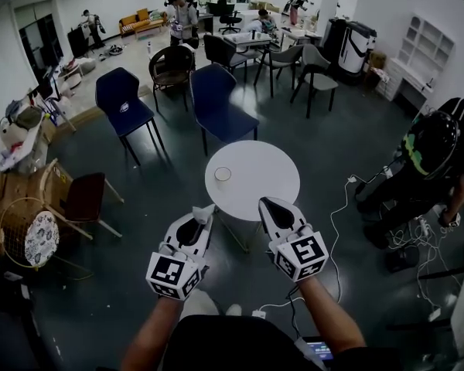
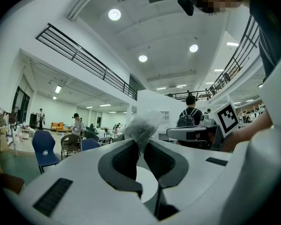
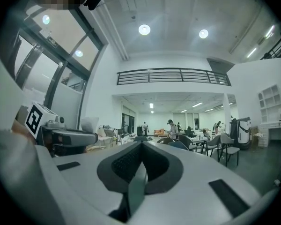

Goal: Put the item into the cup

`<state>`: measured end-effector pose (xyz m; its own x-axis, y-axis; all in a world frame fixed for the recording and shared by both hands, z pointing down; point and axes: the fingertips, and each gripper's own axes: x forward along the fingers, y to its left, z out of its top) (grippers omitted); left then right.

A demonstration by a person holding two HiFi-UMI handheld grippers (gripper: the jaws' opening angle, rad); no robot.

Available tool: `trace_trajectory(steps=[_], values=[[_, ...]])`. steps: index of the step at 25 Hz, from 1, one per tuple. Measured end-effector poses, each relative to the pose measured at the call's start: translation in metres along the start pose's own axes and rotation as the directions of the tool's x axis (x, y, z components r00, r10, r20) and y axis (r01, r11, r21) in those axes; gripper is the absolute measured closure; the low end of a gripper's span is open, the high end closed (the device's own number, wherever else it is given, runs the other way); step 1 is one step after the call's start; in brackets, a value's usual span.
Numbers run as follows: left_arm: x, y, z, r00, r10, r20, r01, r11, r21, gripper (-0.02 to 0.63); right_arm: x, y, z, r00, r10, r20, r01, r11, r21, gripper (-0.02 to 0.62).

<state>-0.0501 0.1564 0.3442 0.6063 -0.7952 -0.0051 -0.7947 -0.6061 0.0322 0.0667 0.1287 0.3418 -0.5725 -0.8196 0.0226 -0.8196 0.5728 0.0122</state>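
We are holding the left gripper (image 1: 207, 210) and the right gripper (image 1: 264, 202) side by side at the near edge of the round white table (image 1: 272, 182). The left one's jaws are pinching a small, crinkled, translucent packet (image 2: 143, 124), which is sticking up above them. The right one's jaws are pressing together on nothing. The cup (image 1: 223, 174) is standing on the table, just beyond the left gripper.

The cup (image 1: 223, 174) stands on the surface (image 1: 271, 184), ahead of the left gripper (image 1: 207, 211), which has the item (image 2: 143, 124) between its jaws, and ahead-left of the right gripper (image 1: 265, 204); chairs (image 1: 216, 99) stand beyond.
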Motion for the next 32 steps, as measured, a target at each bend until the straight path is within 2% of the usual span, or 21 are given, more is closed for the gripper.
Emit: trace_trajectory(steps=[17,32], values=[[0.04,0.018,0.001,1.0,0.001,-0.014,0.0,1.0,0.009,0.563,0.029,-0.034,0.004,1.0,-0.003,0.015,0.002,1.0,0.021,0.578],[0.081,0.078,0.001,1.0,0.009,-0.022,-0.009,1.0,0.004,0.561,0.098,-0.057,0.007,1.0,-0.008,0.013,0.007,1.0,0.025,0.58]])
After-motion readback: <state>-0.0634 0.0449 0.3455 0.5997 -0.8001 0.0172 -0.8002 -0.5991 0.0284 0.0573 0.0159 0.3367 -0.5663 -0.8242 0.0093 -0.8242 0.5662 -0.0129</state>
